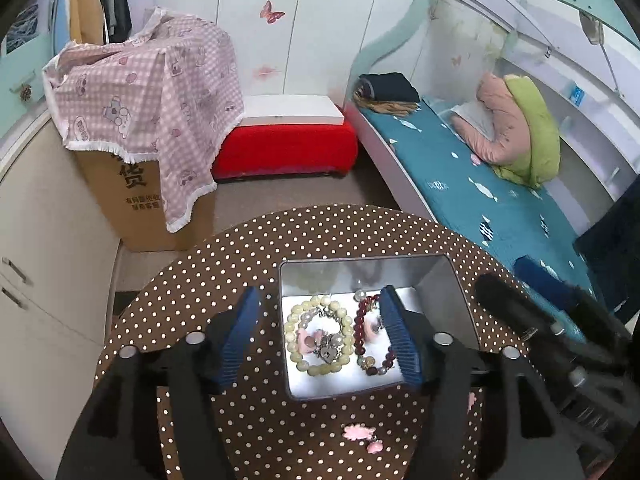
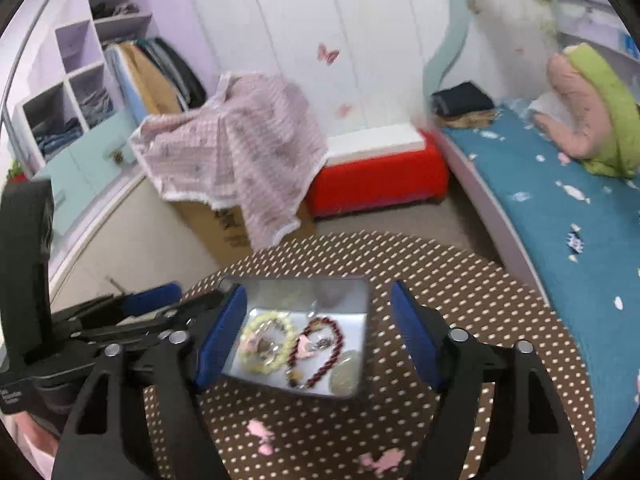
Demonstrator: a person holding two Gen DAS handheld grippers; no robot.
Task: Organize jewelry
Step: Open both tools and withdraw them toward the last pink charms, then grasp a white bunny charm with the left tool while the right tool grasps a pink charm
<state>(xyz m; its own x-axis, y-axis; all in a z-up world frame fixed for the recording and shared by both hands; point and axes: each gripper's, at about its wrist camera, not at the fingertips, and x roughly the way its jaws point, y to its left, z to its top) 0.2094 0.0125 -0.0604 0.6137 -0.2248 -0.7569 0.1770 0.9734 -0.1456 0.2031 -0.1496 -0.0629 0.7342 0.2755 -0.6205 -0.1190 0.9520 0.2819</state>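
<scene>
A shiny metal tin [image 1: 360, 276] stands on a round brown polka-dot table [image 1: 224, 272]. Inside lie a pale yellow bead bracelet [image 1: 296, 344], a dark red bead bracelet [image 1: 360, 340] and a heart pendant [image 1: 328, 354]. My left gripper [image 1: 320, 300] is open above the tin, holding nothing. My right gripper [image 2: 318, 294] is open too, its left finger over the tin's [image 2: 340, 284] left rim, empty. That view shows the yellow bracelet [image 2: 272, 324], the red bracelet [image 2: 336, 344] and a pale oval stone [image 2: 346, 376]. Pink pieces [image 2: 260, 434] lie loose on the cloth in front of the tin.
A bed with a teal sheet [image 1: 460, 184] runs along the right of the table. Beyond the table stand a cardboard box under a pink checked cloth [image 1: 152, 92] and a red stool [image 1: 284, 148]. A cream cabinet [image 1: 48, 240] is at the left.
</scene>
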